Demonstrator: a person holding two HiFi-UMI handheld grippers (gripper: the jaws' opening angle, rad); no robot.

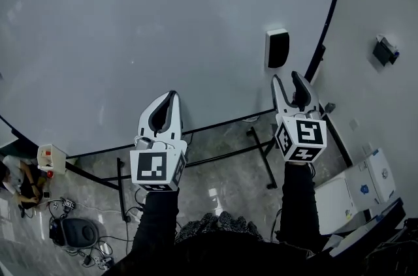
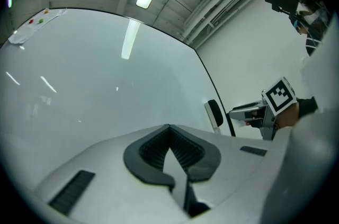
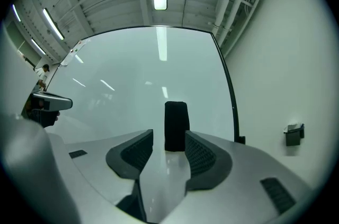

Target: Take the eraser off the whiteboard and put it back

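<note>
Near the right edge of the whiteboard (image 1: 163,20), low on its face and above the bottom frame, the eraser (image 1: 277,48) sticks upright to the board, its black pad facing out from a white body. Just short of it hangs the right gripper (image 1: 285,77), pointed at the board with its jaws spread. In the right gripper view the eraser (image 3: 176,126) stands straight ahead, in line with the gap between the two ribbed pads (image 3: 139,150), but beyond their tips and untouched. The left gripper view confirms a clear gap of bare board between that gripper and the eraser. Further toward the board's middle, the left gripper (image 1: 173,93) also faces the surface, its jaws pressed together at the tips with nothing between them, and it is well apart from the eraser. Both grippers are held on dark-sleeved arms. Beyond the board's black right frame runs a pale wall (image 1: 372,7) carrying a small dark fixture (image 1: 385,49). Below, the legs of the board's stand (image 1: 261,151) rest on a grey floor.
</note>
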